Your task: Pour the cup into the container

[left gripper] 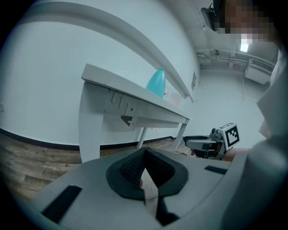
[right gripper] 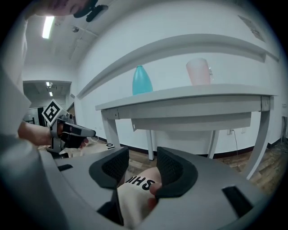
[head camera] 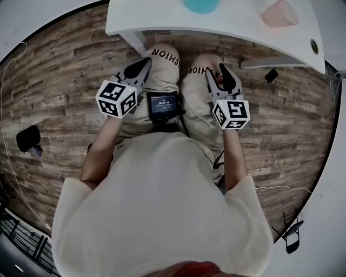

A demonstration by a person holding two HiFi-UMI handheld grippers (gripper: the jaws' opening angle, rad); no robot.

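Observation:
A teal container (head camera: 201, 5) and a pink cup (head camera: 280, 13) stand apart on the white table (head camera: 162, 21) in front of the seated person. Both grippers are held low over the person's knees, short of the table edge and well below the tabletop. My left gripper (head camera: 141, 66) has its pads meeting at the tips, with nothing held (left gripper: 144, 155). My right gripper (head camera: 221, 73) stands open; only the trouser knee shows behind the gap (right gripper: 143, 164). From the right gripper view the container (right gripper: 142, 80) and cup (right gripper: 199, 71) sit high up on the tabletop.
A small screen device (head camera: 163, 104) lies on the person's lap between the grippers. White table legs (left gripper: 90, 130) come down to the wooden floor ahead. A black object (head camera: 28, 139) sits on the floor at the left, another small one (head camera: 271, 76) under the table.

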